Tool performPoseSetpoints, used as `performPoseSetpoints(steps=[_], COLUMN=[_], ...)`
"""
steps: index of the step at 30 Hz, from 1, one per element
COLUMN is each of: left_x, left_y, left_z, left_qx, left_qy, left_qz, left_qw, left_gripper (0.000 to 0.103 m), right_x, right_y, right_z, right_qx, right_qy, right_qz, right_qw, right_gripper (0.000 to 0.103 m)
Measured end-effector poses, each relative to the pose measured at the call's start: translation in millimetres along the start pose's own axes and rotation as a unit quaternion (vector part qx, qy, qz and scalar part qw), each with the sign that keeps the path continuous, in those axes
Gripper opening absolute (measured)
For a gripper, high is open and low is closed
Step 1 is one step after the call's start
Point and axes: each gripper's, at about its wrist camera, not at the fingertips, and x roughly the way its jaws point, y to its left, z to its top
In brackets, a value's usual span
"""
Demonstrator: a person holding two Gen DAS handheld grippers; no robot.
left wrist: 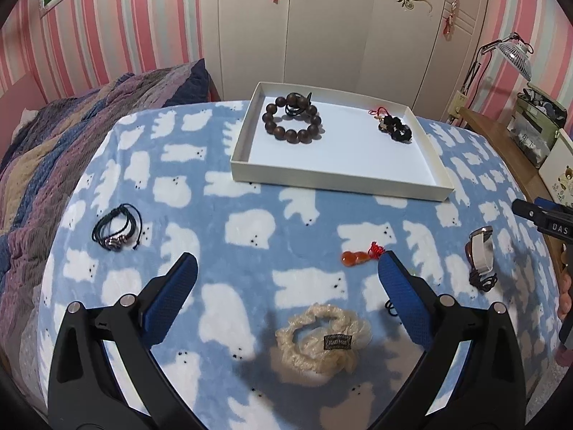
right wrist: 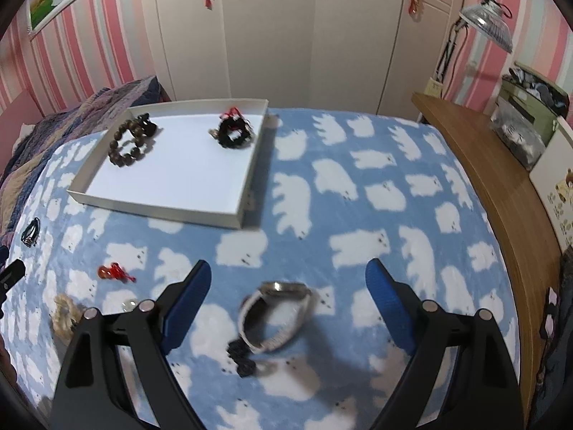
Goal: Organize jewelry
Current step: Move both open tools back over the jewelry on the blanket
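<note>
between the wide, empty jaws of the left gripper (left wrist: 286, 272) lies a cream scrunchie (left wrist: 324, 340) on the blanket (left wrist: 222, 193), likely the next pick. right view: right gripper (right wrist: 288, 276), also wide and empty, frames a watch (right wrist: 275, 315); the white tray (right wrist: 172, 211), far left, holds two bracelets.

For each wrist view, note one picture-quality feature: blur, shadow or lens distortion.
Left wrist view: sharp; the cream ruffled scrunchie lies in soft shadow, and the fisheye bows the blue polar-bear blanket outward. Right wrist view: the white-strapped wristwatch is motion-blurred, while the white shallow cardboard tray stays fairly crisp.
</note>
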Motion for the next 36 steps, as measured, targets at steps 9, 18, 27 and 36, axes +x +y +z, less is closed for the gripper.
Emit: performPoseSetpoints(steps=[9,18,27,36], left_x=[1.5,5.2,18.1,28.2], left_y=[1.5,-1.5,-8.7,-48.3], left_z=[-9.5,-13.0,-14.5,-20.6], left_qx=[-0.002,0.006,0.005,0.022], left_qy=[0.005,0.012,0.031,0.049], left_qz=[-0.006,-0.003,-0.019,-0.032], left_qw=[1.0000,0.9999,0.9993,0.9981], left_gripper=[0.100,0.100,0.100,0.099], right_x=[1.4,4.3,14.8,30.5], right_y=[-15.6,-7.3,5.9,9.9], right_z=[-15.4,-19.9,-22.3,-29.2], right_qx=[0.016,0.008,-0.008,-0.020], right_qy=[0.009,0.015,0.029,0.048], right_qz=[-0.010,-0.002,-0.002,0.006], right_qw=[1.000,1.000,1.000,0.999], right_gripper=[0.088,0.088,0.088,0.088])
